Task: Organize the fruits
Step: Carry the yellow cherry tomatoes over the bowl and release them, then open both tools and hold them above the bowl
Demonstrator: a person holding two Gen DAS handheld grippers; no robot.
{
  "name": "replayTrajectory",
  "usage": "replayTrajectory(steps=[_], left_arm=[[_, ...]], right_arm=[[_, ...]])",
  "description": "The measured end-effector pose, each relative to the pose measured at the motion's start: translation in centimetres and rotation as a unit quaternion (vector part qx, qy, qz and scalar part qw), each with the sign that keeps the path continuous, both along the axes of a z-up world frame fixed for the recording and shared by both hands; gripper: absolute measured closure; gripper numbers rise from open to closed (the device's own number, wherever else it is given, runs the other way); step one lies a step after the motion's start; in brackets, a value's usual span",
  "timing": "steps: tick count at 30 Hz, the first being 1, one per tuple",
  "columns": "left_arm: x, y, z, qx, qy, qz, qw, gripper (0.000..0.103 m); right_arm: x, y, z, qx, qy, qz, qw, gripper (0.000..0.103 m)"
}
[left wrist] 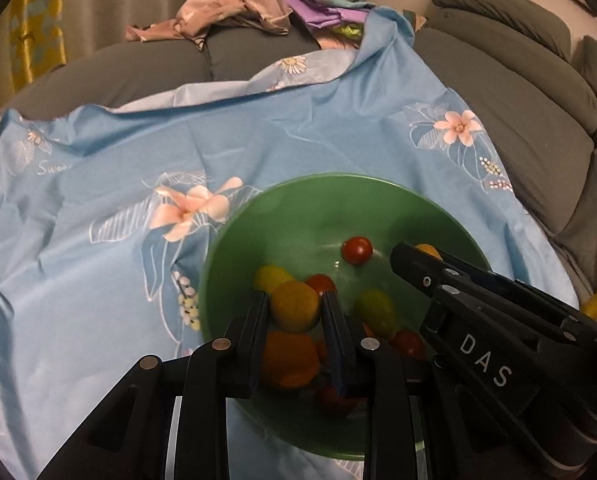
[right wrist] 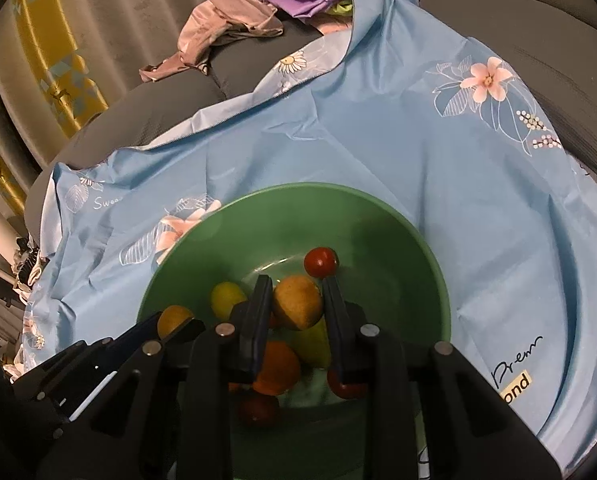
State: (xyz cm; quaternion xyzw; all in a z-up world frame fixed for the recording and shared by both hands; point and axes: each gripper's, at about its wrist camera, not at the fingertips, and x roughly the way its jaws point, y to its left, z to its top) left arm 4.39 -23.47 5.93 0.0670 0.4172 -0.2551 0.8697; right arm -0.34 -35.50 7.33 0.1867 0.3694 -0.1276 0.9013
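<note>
Over green bowl [left wrist: 226, 248] on blue floral sheet [left wrist: 110, 148]: L gripper [left wrist: 294, 307] clamped on round yellow-orange fruit [left wrist: 294, 306]; R gripper [right wrist: 297, 302] clamped on similar fruit [right wrist: 297, 302]. Both held just above fruit pile in bowl.

Risks: smooth round skins could slip if squeeze eases; grippers close together, may collide; bowl on soft sheet could tip.

Bowl glossy, hard; red tomato [left wrist: 357, 250] shiny, smooth.

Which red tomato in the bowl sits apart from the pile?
The red tomato at the far side of the green bowl; it sits alone, the other reds lie among the pile.
</note>
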Motion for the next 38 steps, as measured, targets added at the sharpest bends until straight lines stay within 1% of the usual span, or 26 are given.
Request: replayTrajectory(steps=[3,4,5,6,7,8,9,11,13,14,15,17,21,29,34,38], left_arm=[[-0.1,-0.2,-0.2,-0.002,0.0,-0.003,1.0,0.076],[-0.1,-0.3,-0.1,-0.003,-0.002,-0.001,1.0,0.076],[-0.1,-0.3,-0.1,-0.004,-0.001,-0.001,1.0,0.076],[-0.1,-0.3,0.1,-0.004,0.0,-0.002,1.0,0.076],[-0.1,-0.2,0.2,-0.005,0.0,-0.003,1.0,0.075],[-0.2,0.0,0.5,-0.006,-0.002,-0.003,1.0,0.069],[-0.3,0.1,0.8,-0.006,-0.004,-0.002,1.0,0.06],[-0.7,0.6,1.6,-0.005,-0.015,0.006,0.9999,0.051],[-1.2,1.1,2.5,-0.014,-0.027,0.009,0.9995,0.049],[-1.3,1.3,2.9,-0.019,-0.029,0.009,0.9993,0.048],[-1.5,1.6,3.4,-0.024,-0.03,0.01,0.9992,0.043],[-2.0,2.0,3.9,-0.022,-0.039,0.013,0.9989,0.039],[-2.8,2.2,4.8,-0.018,-0.06,0.013,0.9979,0.039],[-2.8,2.6,5.0,-0.023,-0.056,0.017,0.998,0.039],[-3.2,3.3,4.9,-0.041,-0.048,0.024,0.9977,0.039],[-3.7,3.9,5.3,-0.038,-0.066,0.032,0.9966,0.039]], right_arm=[[0.0,-0.2,-0.1,-0.001,0.007,-0.007,1.0,0.074],[0.0,-0.3,-0.1,-0.001,0.008,-0.011,1.0,0.064],[-0.2,-0.4,0.0,0.0,0.004,-0.013,1.0,0.058],[-0.4,-0.5,0.3,0.001,-0.001,-0.016,1.0,0.045],[-0.6,-0.5,0.6,0.0,-0.006,-0.019,1.0,0.04],[-0.9,-0.5,0.9,-0.004,-0.012,-0.021,1.0,0.04],[-1.1,-0.5,1.3,-0.005,-0.018,-0.023,1.0,0.04],[-1.7,-0.6,2.0,-0.004,-0.031,-0.026,0.999,0.039],[-2.1,-0.5,2.5,-0.004,-0.041,-0.03,0.999,0.032],[-2.4,-0.5,2.8,-0.005,-0.046,-0.032,0.998,0.031],[-2.6,-0.5,3.1,-0.008,-0.049,-0.034,0.998,0.031],[-3.0,-0.4,3.4,-0.008,-0.055,-0.035,0.998,0.029],[-3.6,-0.2,4.0,-0.012,-0.065,-0.037,0.997,0.024],[-3.7,-0.1,4.2,-0.025,-0.06,-0.045,0.997,0.023],[-3.8,0.0,4.2,-0.026,-0.06,-0.046,0.997,0.023],[-3.8,0.2,4.2,-0.025,-0.062,-0.04,0.997,0.023]])
